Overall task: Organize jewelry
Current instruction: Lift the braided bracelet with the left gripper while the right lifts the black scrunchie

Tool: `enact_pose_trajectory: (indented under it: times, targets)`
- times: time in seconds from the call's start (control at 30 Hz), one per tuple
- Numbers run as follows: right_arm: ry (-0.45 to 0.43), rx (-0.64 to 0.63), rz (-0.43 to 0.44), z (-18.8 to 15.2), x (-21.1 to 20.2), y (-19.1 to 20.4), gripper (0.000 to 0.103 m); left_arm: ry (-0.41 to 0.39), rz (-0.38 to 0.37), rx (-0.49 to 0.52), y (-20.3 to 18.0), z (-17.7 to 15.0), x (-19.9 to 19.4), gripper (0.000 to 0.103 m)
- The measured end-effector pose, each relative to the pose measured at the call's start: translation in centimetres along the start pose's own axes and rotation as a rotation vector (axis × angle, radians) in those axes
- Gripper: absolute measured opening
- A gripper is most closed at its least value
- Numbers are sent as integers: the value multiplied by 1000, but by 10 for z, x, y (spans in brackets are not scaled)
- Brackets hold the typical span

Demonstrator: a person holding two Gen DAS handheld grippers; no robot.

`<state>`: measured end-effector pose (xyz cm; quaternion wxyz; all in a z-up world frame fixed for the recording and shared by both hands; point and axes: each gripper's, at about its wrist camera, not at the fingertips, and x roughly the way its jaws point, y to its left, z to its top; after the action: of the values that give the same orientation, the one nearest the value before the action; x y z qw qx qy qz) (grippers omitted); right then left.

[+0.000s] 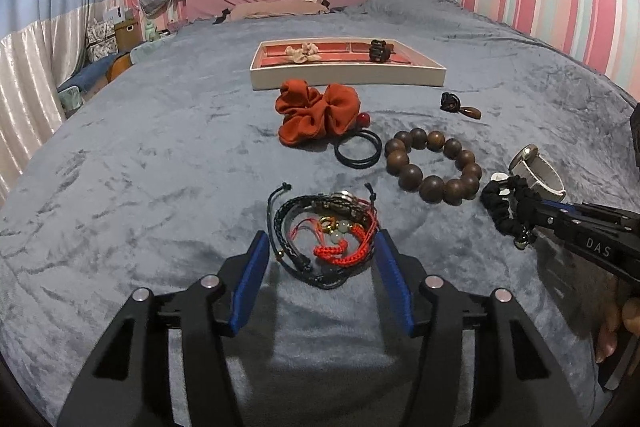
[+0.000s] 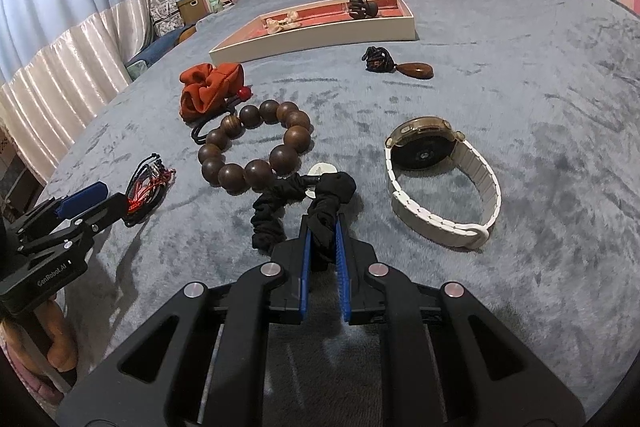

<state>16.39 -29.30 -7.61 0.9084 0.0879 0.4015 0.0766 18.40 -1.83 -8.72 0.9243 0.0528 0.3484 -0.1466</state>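
My left gripper (image 1: 320, 251) is open, its blue pads on either side of a pile of black and red cord bracelets (image 1: 324, 231) on the grey blanket. My right gripper (image 2: 323, 227) is shut on a black scrunchie (image 2: 304, 203); it also shows in the left wrist view (image 1: 504, 203). A white tray with red lining (image 1: 348, 75) lies farther back and holds a cream hair piece (image 1: 300, 51) and a dark claw clip (image 1: 379, 50). The tray shows in the right wrist view too (image 2: 320, 35).
On the blanket lie an orange scrunchie (image 1: 316, 113), black hair ties (image 1: 358, 149), a brown wooden bead bracelet (image 1: 434, 165), a white-strapped watch (image 2: 440, 179) and a brown pendant on a dark cord (image 2: 400, 65). Pink headboard and striped wall stand behind.
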Motion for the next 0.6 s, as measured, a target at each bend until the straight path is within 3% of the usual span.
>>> enact_pose_trajectory:
  times: [0.2,0.53,0.6]
  targets:
    - [5,8,4,-1,1,-2,12,28,-14,26,-5,-1,7,36]
    - [7,19,7,-1,1,-4,12,71,-30,59,-12,-1,18,34]
    - [10,21,7,-2,2,-4,12,88,-48,68,-13,0,23,26]
